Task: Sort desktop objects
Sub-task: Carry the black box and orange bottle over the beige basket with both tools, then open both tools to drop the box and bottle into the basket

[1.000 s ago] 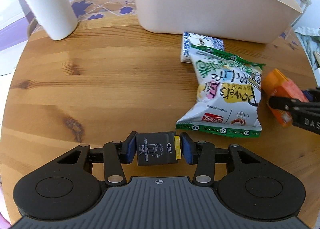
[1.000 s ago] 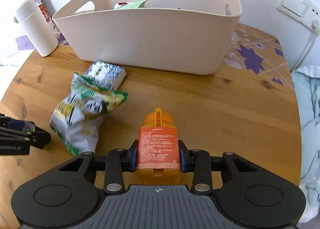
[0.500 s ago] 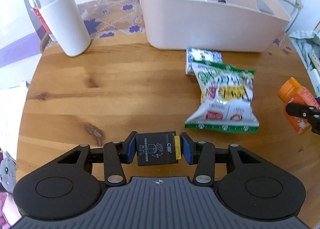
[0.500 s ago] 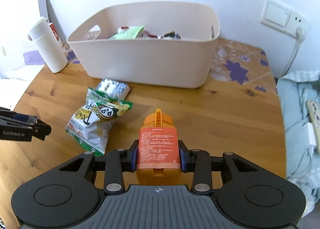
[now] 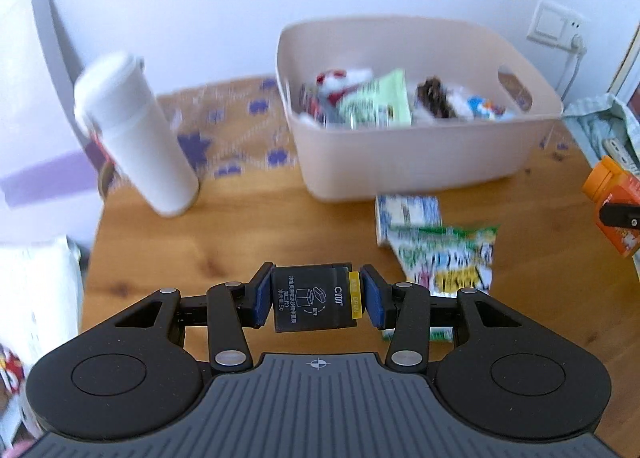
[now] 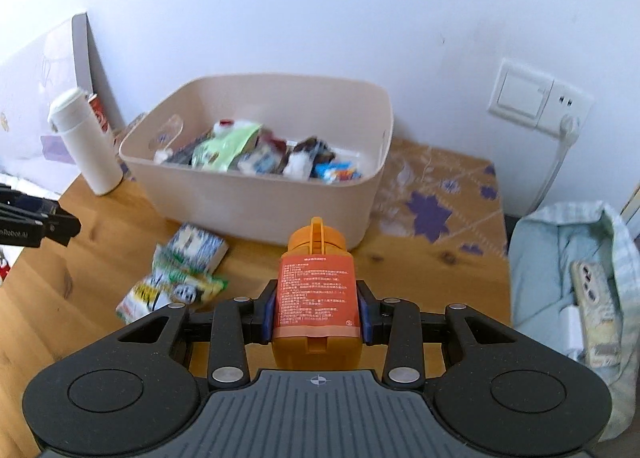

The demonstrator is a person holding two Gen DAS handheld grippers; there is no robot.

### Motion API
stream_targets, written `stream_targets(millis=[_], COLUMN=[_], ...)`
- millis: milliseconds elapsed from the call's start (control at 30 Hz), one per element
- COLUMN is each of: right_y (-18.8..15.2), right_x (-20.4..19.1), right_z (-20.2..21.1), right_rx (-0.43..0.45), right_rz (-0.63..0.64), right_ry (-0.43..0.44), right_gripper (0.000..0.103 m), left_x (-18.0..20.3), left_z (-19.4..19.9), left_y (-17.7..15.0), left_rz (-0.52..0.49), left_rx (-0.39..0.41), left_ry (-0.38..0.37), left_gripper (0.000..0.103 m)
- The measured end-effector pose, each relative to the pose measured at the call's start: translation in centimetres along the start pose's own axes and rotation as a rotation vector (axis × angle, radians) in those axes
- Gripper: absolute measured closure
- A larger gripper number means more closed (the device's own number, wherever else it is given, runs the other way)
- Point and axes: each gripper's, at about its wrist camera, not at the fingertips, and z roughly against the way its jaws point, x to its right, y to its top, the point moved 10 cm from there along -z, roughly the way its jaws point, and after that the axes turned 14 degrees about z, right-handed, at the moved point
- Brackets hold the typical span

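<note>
Straight ahead of both grippers sits the beige storage bin [image 6: 256, 193], already holding a heap of snack packets. My right gripper [image 6: 316, 312] is clamped on the orange bottle [image 6: 316, 298], cap pointing at the bin, long axis along the fingers. My left gripper [image 5: 316, 298] is pinched on a small black box [image 5: 314, 298], bin up and to the right. The right looks nearer, I think, though the blur makes that iffy. Chip bag [image 6: 172, 290] and blue-white packet [image 6: 196, 246] lie on the wooden table [image 5: 240, 225].
</note>
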Motion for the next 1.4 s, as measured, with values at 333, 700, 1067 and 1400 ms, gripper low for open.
stream_targets(millis=[333, 700, 1067, 1400], right_y=[4.7, 11.2, 14.2, 13.6], right_x=[2.6, 3.0, 1.8, 0.4], right_z=[0.3, -2.3, -8.6, -14.1], right_rx=[0.058, 0.112, 0.067, -0.039], right_rz=[0.013, 0.048, 0.077, 0.105], right_ry=[-0.046, -0.063, -0.069, -0.086], right_gripper=[0.067, 0.067, 0.067, 0.067], left_x=[0.0, -0.2, 1.9, 2.0], left_z=[1.1, -0.6, -5.9, -11.3], left_y=[7.6, 15.3, 16.7, 15.1], left_rz=[-0.014, 0.057, 0.119, 0.124], left_rx=[0.131, 0.212, 0.151, 0.040], left_ry=[0.008, 0.040, 0.015, 0.024], left_gripper=[0.056, 0.056, 0.056, 0.056])
